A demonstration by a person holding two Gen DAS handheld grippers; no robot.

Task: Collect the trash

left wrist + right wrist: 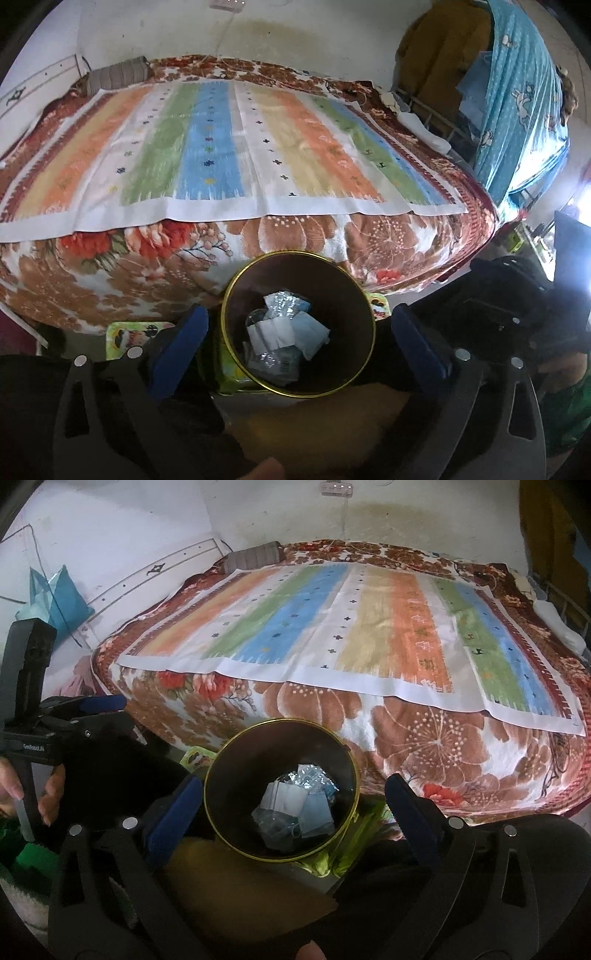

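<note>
A dark round bin with a gold rim (227, 295) stands on the floor at the foot of the bed; it also shows in the right wrist view (211, 766). Inside lie several pieces of trash (286, 334): white and pale blue papers and silvery wrappers, also seen in the right wrist view (299, 806). My left gripper (299, 332) is open and empty, its blue-padded fingers (184, 332) spread either side of the bin, above it. My right gripper (291, 808) is open and empty too, likewise above the bin. The left gripper shows from the side in the right wrist view (103, 703).
A bed with a floral blanket (184, 258) and a striped cloth (221, 155) fills the space behind the bin. A grey pillow (118, 75) lies at its far end. A green printed mat (125, 336) lies under the bin. Blue curtain and shelves (517, 110) stand at right.
</note>
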